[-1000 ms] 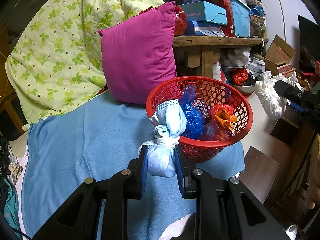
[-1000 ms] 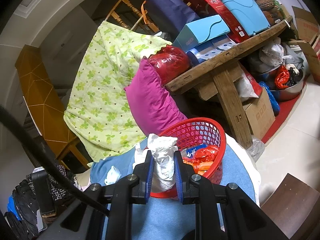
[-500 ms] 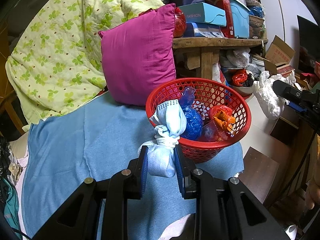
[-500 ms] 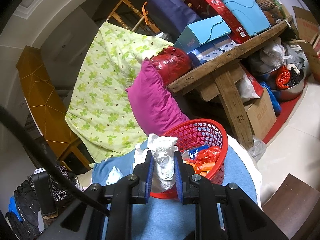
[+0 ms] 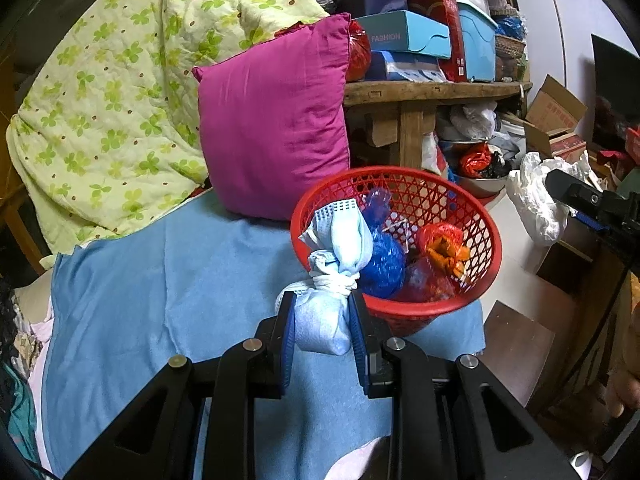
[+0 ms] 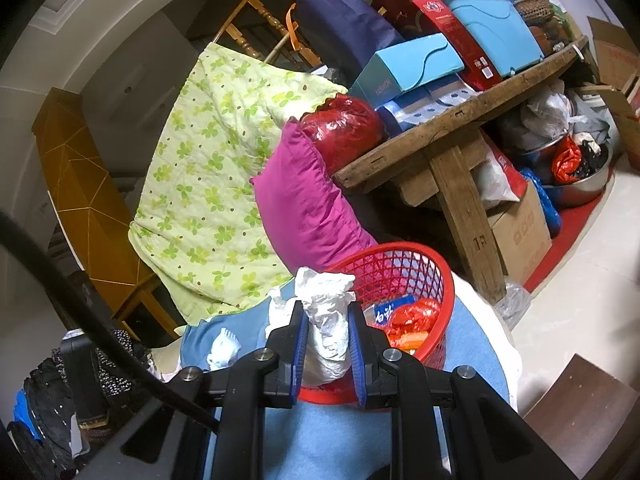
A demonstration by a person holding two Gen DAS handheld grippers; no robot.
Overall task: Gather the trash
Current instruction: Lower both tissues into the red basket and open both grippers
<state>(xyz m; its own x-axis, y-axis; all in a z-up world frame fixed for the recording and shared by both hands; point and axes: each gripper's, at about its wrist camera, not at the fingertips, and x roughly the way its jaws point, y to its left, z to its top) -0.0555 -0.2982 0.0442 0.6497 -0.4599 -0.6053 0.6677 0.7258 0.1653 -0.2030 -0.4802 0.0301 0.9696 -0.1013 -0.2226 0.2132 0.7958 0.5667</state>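
A red mesh basket (image 5: 476,216) stands on the blue cloth (image 5: 160,280) and holds blue, red and orange trash. My left gripper (image 5: 323,312) is shut on a knotted light-blue face mask bundle (image 5: 340,244) just in front of the basket's near-left rim. My right gripper (image 6: 328,332) is shut on crumpled white tissue (image 6: 328,312), held above the near rim of the basket (image 6: 404,268). It also shows in the left wrist view (image 5: 536,196) to the right of the basket.
A magenta pillow (image 5: 276,128) and a green floral quilt (image 5: 108,112) lie behind the basket. A wooden table (image 5: 432,92) stacked with boxes stands at the back right. A small white scrap (image 6: 224,348) lies on the blue cloth at left.
Both grippers keep their hold. The right wrist view has shifted slightly, the basket drifting a little right and down. The left gripper has barely moved.
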